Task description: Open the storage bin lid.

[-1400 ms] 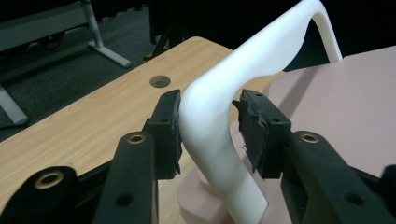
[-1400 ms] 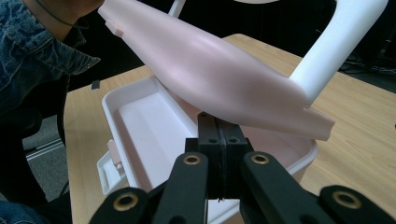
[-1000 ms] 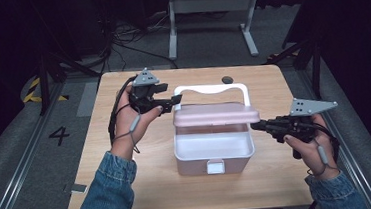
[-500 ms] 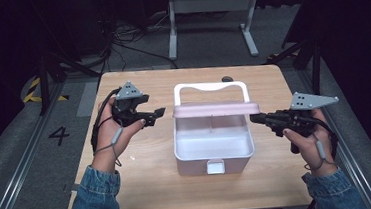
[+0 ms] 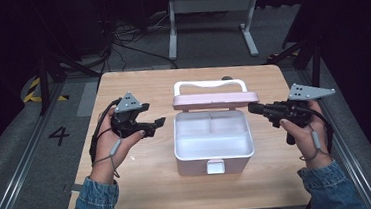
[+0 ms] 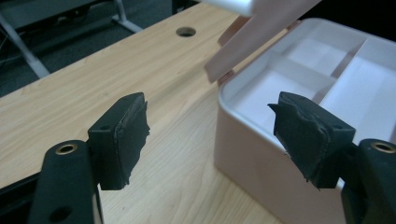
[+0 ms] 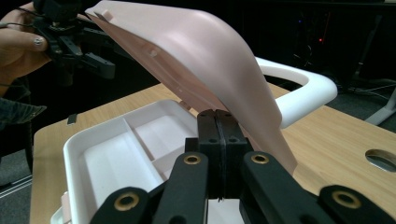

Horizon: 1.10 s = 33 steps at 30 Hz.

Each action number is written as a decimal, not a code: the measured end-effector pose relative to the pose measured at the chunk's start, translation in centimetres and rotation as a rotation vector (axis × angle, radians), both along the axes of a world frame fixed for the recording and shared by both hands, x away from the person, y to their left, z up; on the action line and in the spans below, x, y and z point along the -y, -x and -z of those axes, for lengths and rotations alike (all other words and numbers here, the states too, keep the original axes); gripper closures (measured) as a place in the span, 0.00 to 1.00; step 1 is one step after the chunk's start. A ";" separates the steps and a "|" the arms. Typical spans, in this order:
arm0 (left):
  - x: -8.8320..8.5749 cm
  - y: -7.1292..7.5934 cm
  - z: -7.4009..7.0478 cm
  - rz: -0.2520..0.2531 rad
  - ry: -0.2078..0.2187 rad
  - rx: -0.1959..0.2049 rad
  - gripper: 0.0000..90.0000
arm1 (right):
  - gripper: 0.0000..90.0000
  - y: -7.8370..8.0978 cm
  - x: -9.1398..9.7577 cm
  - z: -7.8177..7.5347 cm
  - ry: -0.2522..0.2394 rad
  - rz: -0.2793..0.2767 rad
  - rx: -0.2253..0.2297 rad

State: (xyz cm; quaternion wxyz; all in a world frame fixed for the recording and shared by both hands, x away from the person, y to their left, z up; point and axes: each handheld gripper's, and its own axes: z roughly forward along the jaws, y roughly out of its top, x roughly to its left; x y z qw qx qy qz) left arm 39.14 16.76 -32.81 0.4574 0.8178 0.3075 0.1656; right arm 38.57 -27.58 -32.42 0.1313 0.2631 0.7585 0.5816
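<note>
Since the earlier frame the left gripper (image 5: 161, 121) has drawn back from the pink lid (image 5: 215, 100) toward the table's left edge, its jaws just opening; they now stand apart with nothing between them, just beside the box's left wall. The white compartment box (image 5: 214, 158) sits mid-table (image 5: 150, 187), its latch toward the near edge, the lid raised on the far side with the white handle (image 5: 209, 84) behind it. The right gripper (image 5: 252, 108), jaws pressed together and empty, points at the lid's right end.
</note>
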 end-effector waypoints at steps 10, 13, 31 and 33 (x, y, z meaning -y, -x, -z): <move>2.6 -0.8 -1.5 0.028 0.004 0.084 0.31 | 1.00 -1.1 -0.1 -0.3 -0.024 0.018 0.019; 3.2 -1.1 -1.9 0.032 0.006 0.099 0.30 | 1.00 -1.2 -0.1 -0.4 -0.029 0.020 0.016; 6.9 -3.6 -3.4 0.092 0.042 0.155 0.54 | 1.00 -1.5 0.3 -0.7 -0.052 0.022 0.018; 6.9 -3.7 -3.3 0.092 0.042 0.153 0.56 | 1.00 -1.5 0.3 -0.7 -0.051 0.022 0.023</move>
